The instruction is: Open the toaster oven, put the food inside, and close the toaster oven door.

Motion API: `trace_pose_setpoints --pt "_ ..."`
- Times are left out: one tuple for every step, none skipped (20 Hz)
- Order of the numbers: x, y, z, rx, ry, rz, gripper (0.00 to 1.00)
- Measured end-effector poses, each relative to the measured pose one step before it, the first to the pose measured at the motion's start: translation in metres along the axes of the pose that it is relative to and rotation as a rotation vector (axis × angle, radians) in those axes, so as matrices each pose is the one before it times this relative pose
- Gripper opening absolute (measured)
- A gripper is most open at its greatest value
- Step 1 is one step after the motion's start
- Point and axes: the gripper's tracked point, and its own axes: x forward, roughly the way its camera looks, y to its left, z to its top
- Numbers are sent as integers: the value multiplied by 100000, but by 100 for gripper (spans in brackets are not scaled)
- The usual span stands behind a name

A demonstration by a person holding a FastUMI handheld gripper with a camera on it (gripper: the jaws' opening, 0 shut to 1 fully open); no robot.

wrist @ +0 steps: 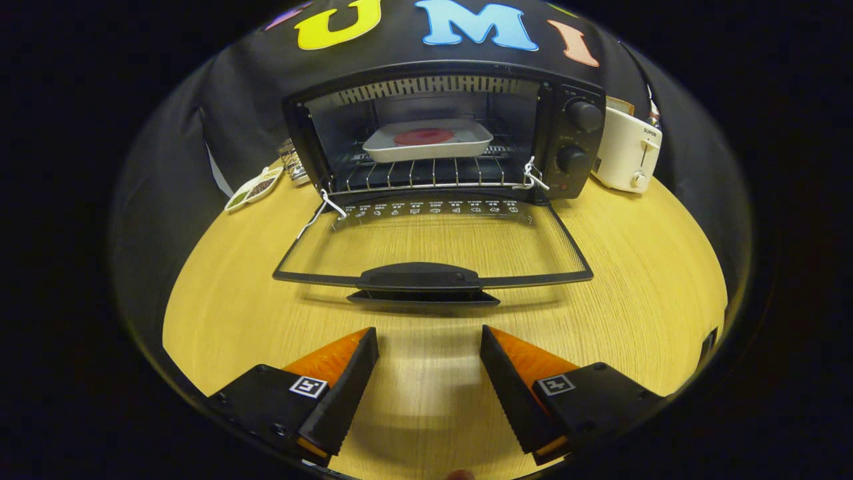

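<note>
One step looks left: the tray (426, 140) with its red food (424, 137) already sits on the rack inside the toaster oven (440, 133), and the glass door (433, 243) lies folded down flat, its handle (421, 275) just ahead of the fingers. The gripper (430, 347) hovers above the wooden table (633, 267), fingers spread apart and holding nothing. Closing could go wrong if the fingers slip off the low handle or lift unevenly, letting the door drop back or nudging the oven toward the white toaster (626, 150) beside it.

brand word on white toaster (626, 150), too small to read
</note>
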Motion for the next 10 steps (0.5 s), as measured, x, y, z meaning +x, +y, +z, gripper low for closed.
trace_pose_setpoints --pt "222 215 -37 -381 418 -456 98" --pt "176 -105 385 80 -1429 -1555 98" --pt "276 66 147 830 -93 -1016 98" --pt "314 0 369 1168 -1194 -1298 98" --pt "209 -124 79 1323 719 -1825 99" --pt "9 120 36 547 -153 -900 98" --pt "-55 -81 61 -1183 -558 -851 97" --pt "-20 39 -32 -1010 -493 -800 97" --pt "-106 32 11 7 -284 -433 97" --pt "-81 39 99 503 -192 -312 97"
